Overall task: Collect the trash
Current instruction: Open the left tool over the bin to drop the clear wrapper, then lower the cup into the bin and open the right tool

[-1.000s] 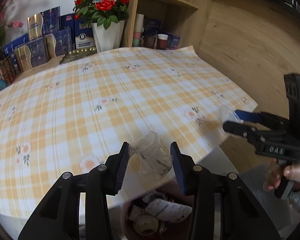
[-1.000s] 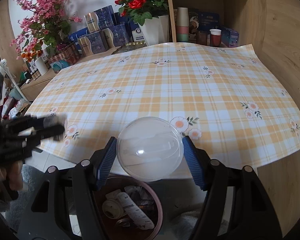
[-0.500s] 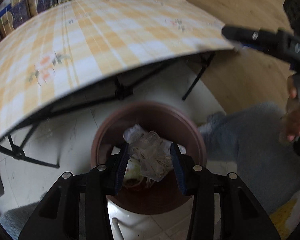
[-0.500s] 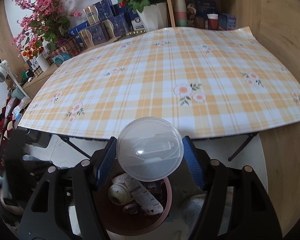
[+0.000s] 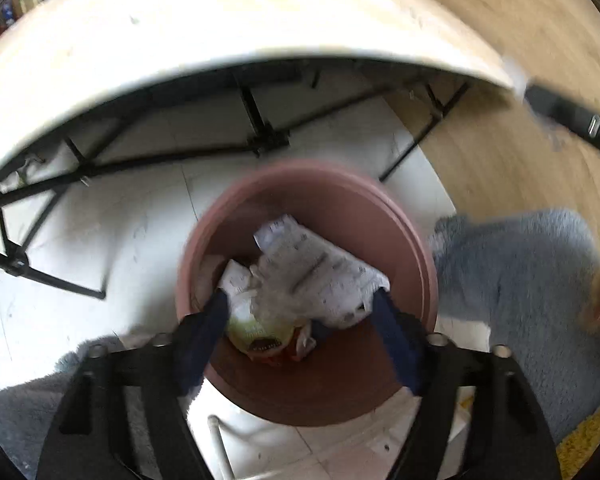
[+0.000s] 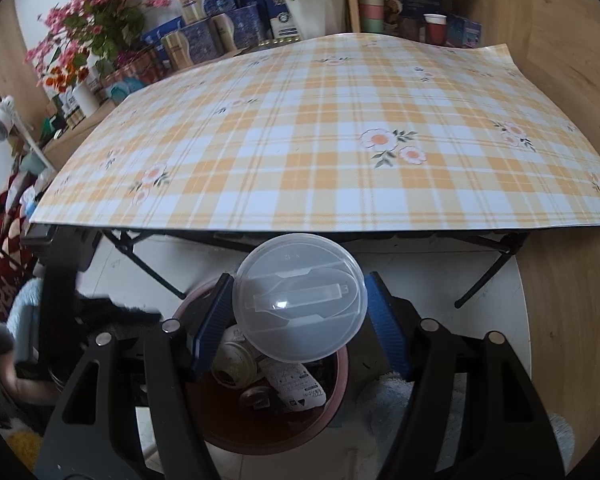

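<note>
A: Left tongs [image 5: 300, 320] first. What's the state?

B: Jaws have just been opening and stand wide, right over the bin [image 5: 404, 216]. The clear wrapper [image 5: 276, 300] looks to be dropping btwn them, no pad pressing on it. Picture's blurred, so can't say if it's fully clear of the pads yet.

A: How to finish that well?

B: I'd keep the jaws wide and hold above the bin's middle till the wrapper settles on the paper scrap [image 5: 320, 268] and can [image 5: 260, 336] already inside. Thin film may cling to a pad, so check before lifting away.

A: Right tongs [image 6: 298, 316]?

B: Closed on the clear plastic lid [image 6: 300, 304], one pad each side of its rim, lid sitting flat-ish btwn them. It hangs over the bin's far edge, not dead centre, w/ the table [image 6: 340, 160] edge just beyond.

A: So for the drop?

B: Prob. bring it nearer over the bin's middle, then open. Lid's wide and light, so it could catch the rim and slide out onto the floor.
</note>
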`<move>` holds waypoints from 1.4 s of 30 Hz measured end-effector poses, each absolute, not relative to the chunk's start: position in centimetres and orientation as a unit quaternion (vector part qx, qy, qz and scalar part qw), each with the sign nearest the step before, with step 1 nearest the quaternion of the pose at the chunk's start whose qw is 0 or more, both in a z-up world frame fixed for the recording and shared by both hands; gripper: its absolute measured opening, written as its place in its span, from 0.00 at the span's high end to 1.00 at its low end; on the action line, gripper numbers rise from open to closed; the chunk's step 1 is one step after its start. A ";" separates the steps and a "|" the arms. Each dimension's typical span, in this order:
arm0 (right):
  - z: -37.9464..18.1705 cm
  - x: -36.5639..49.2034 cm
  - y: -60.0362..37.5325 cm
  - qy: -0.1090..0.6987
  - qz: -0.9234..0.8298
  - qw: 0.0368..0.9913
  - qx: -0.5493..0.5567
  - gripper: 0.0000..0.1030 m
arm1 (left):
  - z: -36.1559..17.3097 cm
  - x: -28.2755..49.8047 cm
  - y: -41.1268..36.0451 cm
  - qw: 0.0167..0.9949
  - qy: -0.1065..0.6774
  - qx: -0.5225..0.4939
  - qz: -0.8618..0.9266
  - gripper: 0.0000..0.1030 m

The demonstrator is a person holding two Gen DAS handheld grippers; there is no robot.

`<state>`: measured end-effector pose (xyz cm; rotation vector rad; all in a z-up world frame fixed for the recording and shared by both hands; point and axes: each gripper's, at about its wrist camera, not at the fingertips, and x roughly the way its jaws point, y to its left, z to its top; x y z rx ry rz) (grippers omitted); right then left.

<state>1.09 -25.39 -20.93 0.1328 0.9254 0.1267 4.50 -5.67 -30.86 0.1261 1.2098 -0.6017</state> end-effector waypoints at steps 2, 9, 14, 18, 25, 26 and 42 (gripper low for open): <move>-21.3 0.8 -24.8 0.445 0.066 0.891 0.057 0.35 | -29.1 4.4 -4.9 0.807 0.528 0.055 -0.258 0.09; -23.1 0.9 -23.3 0.459 0.085 0.883 0.043 0.35 | -22.3 4.2 -1.1 0.883 0.417 0.045 -0.211 0.07; -25.0 1.5 -21.7 0.473 0.108 0.873 0.038 0.35 | -20.0 4.0 1.4 0.911 0.367 0.050 -0.182 0.06; -27.0 2.1 -20.5 0.498 0.114 0.858 0.040 0.35 | -19.8 2.8 2.0 0.923 0.339 0.063 -0.171 0.06; -29.9 2.5 -18.9 0.543 0.123 0.831 0.018 0.35 | -20.9 2.0 2.0 0.927 0.340 0.061 -0.146 0.06; -30.2 2.6 -18.7 0.547 0.123 0.828 0.014 0.35 | -21.1 2.0 2.1 0.926 0.346 0.048 -0.145 0.06; -29.9 2.6 -18.8 0.544 0.102 0.833 0.002 0.07 | -22.2 2.8 2.6 0.919 0.372 0.026 -0.126 0.06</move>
